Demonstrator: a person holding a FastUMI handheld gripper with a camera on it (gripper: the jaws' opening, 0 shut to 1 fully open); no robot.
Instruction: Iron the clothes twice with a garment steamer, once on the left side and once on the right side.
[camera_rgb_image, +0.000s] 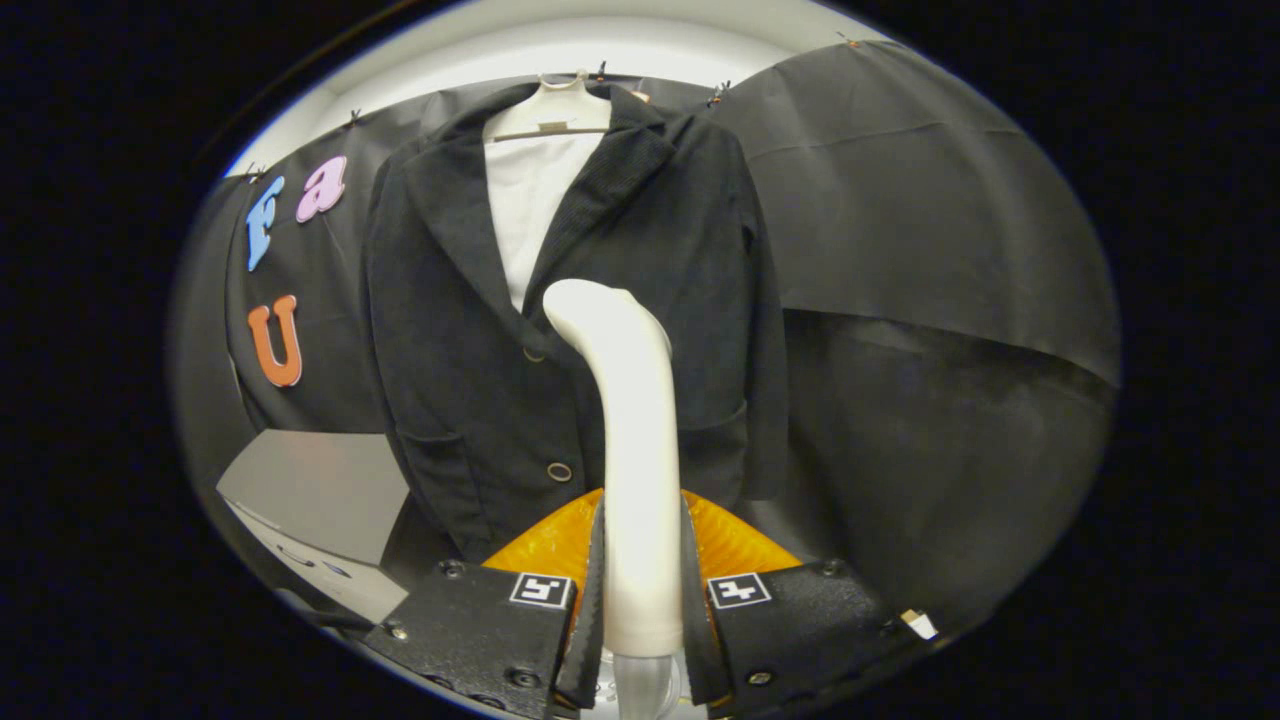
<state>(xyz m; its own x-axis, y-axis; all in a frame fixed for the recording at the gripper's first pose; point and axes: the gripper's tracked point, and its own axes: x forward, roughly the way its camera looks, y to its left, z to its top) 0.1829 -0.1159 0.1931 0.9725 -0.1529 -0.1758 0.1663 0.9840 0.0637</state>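
Steamer (625, 420), stiff, smooth and likely slippery, stands clamped by its handle between the gripper (640, 600) fingers, facing the soft jacket (470, 330).

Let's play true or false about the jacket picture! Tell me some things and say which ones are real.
1. The tongs squeeze a white steamer from both sides. True.
2. The jacket lies folded on a table. False: it hangs on a hanger against the black cloth wall.
3. A white shirt shows under the jacket's collar. True.
4. The jacket is bright red. False: it is dark, nearly black.
5. The steamer's top points toward the jacket. True.
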